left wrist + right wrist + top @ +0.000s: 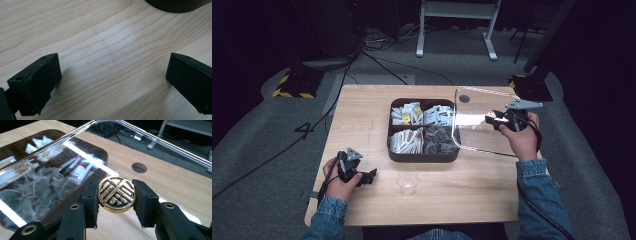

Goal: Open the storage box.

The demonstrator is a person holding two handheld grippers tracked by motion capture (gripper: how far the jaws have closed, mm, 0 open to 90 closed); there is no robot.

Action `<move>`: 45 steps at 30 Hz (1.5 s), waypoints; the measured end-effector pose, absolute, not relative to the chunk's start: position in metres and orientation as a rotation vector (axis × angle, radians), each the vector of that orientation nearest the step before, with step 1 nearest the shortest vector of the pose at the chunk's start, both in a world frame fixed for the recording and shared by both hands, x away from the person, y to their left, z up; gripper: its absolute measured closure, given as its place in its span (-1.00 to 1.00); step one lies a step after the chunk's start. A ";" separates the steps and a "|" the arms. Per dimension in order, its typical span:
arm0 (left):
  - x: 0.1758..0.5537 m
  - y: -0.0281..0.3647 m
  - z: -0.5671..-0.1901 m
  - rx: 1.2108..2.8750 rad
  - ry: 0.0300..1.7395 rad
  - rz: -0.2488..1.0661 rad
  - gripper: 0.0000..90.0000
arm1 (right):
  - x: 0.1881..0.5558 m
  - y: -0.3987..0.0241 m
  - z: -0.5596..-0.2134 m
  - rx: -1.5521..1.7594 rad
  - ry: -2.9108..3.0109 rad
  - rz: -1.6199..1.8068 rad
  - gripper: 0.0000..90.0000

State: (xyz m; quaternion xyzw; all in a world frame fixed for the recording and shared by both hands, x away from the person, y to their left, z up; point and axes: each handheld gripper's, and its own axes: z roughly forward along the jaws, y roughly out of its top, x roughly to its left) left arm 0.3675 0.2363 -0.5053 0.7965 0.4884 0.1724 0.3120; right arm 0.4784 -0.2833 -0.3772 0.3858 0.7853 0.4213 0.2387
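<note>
Two grippers were at work over the wooden table [362, 105]. The right gripper [116, 202] had its two black jaws pressed against a round gold and black knob [116, 194], one jaw on each side of it. This knob sat on a clear lid [62, 165], so the lid was carried by the knob. In the high view the lid [479, 125] was held tilted above the right part of the table, and its left edge reached over the right side of the dark box [424, 156]. The right gripper [497, 120] was seen there at the middle of the lid, in the person's right hand [522, 137].

The box was divided in four compartments. White packets [412, 114] lay in the two far ones and in the near left one, and grey tea bags [439, 140] lay in the near right one. Through the lid, in the right gripper view, the grey bags [37, 187] were visible too.

A small clear cup [407, 181] stood upright on the table just in front of the box.

The left gripper [362, 175] rested low on the near left part of the table, well apart from the lid. Its jaws stood wide open with only bare wood between them, and one corner of the dark box [177, 5] showed at the top of the left gripper view.
</note>
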 end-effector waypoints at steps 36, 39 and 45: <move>0.368 0.236 -0.505 2.104 1.286 0.456 -0.99 | 0.512 -0.348 -0.454 1.332 2.146 1.068 0.31; 0.368 0.237 -0.505 2.105 1.284 0.457 -0.99 | 0.514 -0.347 -0.460 1.341 2.154 1.061 0.31; 0.369 0.237 -0.505 2.110 1.277 0.457 -0.99 | 0.515 -0.346 -0.470 1.344 2.172 1.027 0.31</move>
